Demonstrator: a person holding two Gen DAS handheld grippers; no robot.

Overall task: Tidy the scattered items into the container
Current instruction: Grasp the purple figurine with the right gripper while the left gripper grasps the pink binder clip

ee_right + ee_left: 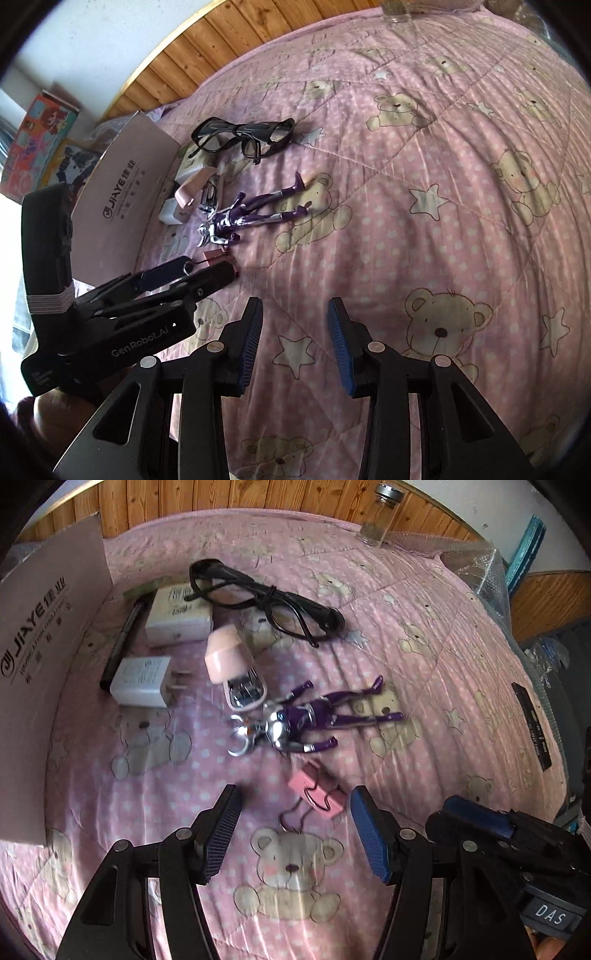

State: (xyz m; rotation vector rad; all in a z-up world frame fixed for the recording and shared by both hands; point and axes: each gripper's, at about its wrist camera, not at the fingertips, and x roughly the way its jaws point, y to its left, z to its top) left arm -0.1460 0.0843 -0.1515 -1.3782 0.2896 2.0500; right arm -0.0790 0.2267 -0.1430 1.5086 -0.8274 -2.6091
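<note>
Both grippers are released: the left gripper (295, 827) straddles the pink clip (320, 792) on the quilt (424, 664); right gripper (295, 343) idles. Next, I judge: lower, clench, carry to the box (51, 657).

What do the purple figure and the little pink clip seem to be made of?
The purple figure looks like moulded plastic, glossy purple with chrome-like silver parts that catch the light. The pink clip seems painted sheet metal with thin wire handles, though blur leaves that open.
</note>
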